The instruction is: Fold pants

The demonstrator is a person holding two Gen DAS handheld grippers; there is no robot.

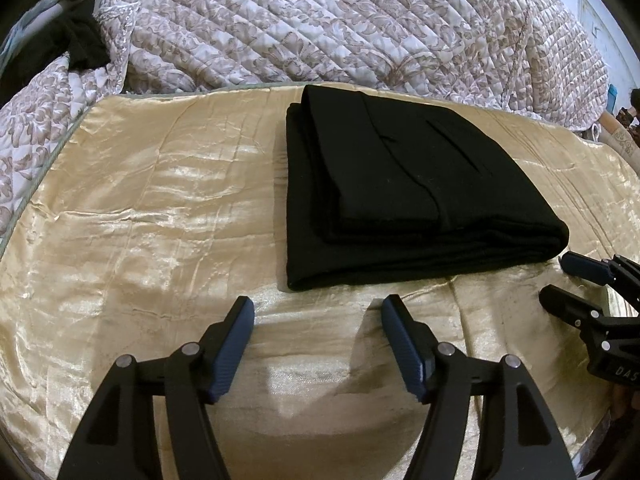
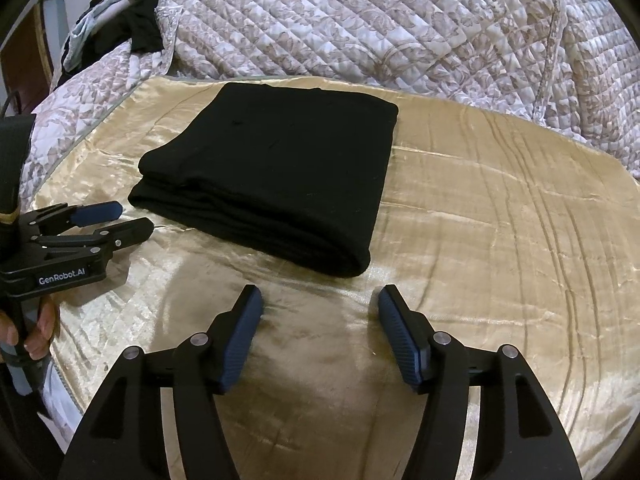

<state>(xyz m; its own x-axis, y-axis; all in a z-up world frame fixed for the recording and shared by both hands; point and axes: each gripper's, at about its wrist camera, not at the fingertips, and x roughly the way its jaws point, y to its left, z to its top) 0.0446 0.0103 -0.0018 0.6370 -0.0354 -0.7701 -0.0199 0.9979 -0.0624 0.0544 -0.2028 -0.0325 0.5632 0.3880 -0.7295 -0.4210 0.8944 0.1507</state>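
The black pants (image 1: 404,188) lie folded into a compact rectangular stack on the gold satin sheet (image 1: 160,208); they also show in the right wrist view (image 2: 276,176). My left gripper (image 1: 318,312) is open and empty, just short of the stack's near edge. My right gripper (image 2: 320,300) is open and empty, just short of the stack's near right corner. The right gripper also shows at the right edge of the left wrist view (image 1: 556,280), and the left gripper shows at the left of the right wrist view (image 2: 136,218). Neither touches the pants.
A quilted floral bedspread (image 1: 320,28) is bunched up behind the sheet. Dark clothes (image 2: 140,24) lie at the far left corner. The gold sheet (image 2: 500,220) spreads to the right of the pants.
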